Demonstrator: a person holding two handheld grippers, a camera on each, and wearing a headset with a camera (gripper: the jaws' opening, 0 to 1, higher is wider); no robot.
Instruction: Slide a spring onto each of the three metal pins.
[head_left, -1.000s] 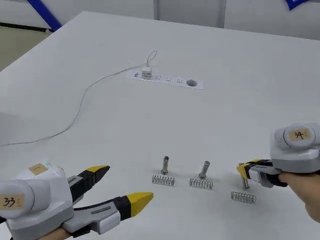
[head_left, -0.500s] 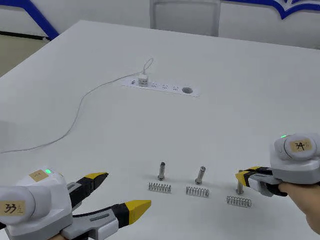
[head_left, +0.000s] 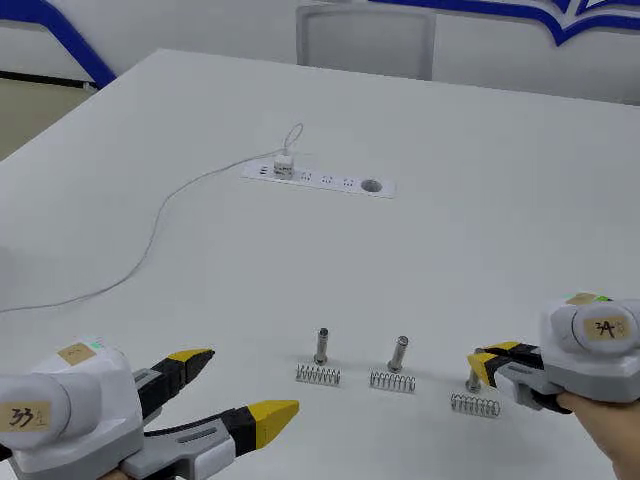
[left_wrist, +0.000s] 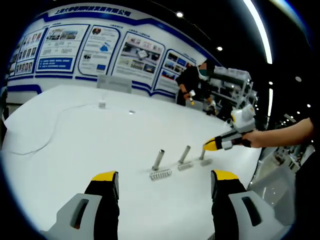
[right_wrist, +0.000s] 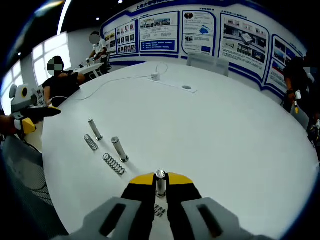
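Lower left, the left gripper (head_left: 238, 383) hovers over the counter (head_left: 300, 260), fingers spread wide and empty. Bottom centre, the left pin (head_left: 321, 345) and middle pin (head_left: 399, 352) stand upright, with the left spring (head_left: 318, 375) and middle spring (head_left: 392, 381) lying just before them. Lower right, the right gripper (head_left: 479, 364) has its fingers closed on the right pin (right_wrist: 160, 180), with the right spring (head_left: 474, 404) lying beside it.

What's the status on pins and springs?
Left gripper open, hovering short of the row. Right gripper shut on right pin. Three springs flat on table, none on a pin. Power strip far back.
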